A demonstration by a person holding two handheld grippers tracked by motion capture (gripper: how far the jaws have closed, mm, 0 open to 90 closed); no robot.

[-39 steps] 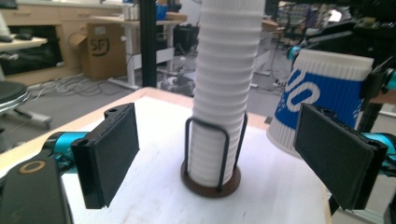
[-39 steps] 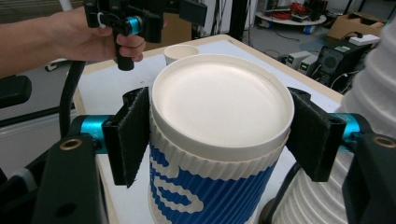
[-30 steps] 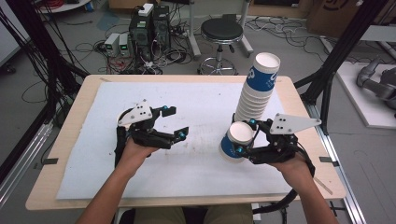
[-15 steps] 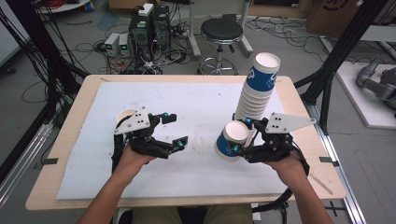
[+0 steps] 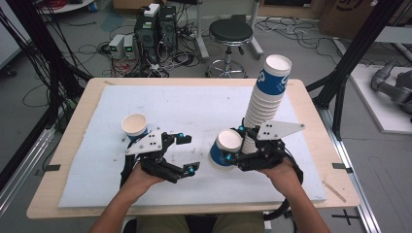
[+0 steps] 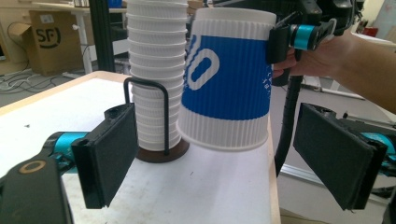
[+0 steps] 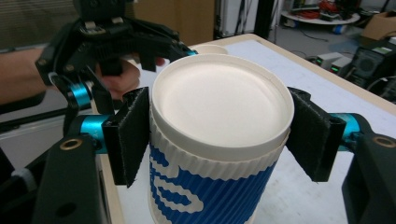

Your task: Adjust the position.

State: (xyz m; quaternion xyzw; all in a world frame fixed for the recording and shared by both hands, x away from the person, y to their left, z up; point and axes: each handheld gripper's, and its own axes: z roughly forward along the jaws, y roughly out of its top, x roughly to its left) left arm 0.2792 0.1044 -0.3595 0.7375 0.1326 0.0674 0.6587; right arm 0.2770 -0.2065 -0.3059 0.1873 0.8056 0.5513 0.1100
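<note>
Loose cup [image 5: 134, 125] stands upright on desk [image 5: 63, 165] at far left, just behind L gripper [image 5: 187, 154], not touching it.

L gripper: jaws wide apart, nothing between pads. In left gripper view the held cup [image 6: 227, 77] hangs ahead of the open pads, w/ no contact on either side.

R gripper [image 5: 232, 145]: clamped on blue-and-white cup [image 5: 224, 149], pads pinching just under the rim on both sides per right gripper view [image 7: 219, 140]. Cup is off the desk, tilted, mouth toward the person's left, just beside the tall cup stack [image 5: 265, 99] in its wire holder [image 6: 148, 116].

Looks like a cup pulled off the stack, now heading for handover or placement on the desk.

To do it well:
- keep R grip firm but don't crush the rim; paper wall deforms easily
- bring cup upright before lowering it
- if L takes it, centre pads on the ribbed mid-body, close square, then R lets go
- keep clear of stack, tall and prob easy to tip
- set down near loose cup w/ gap.
</note>
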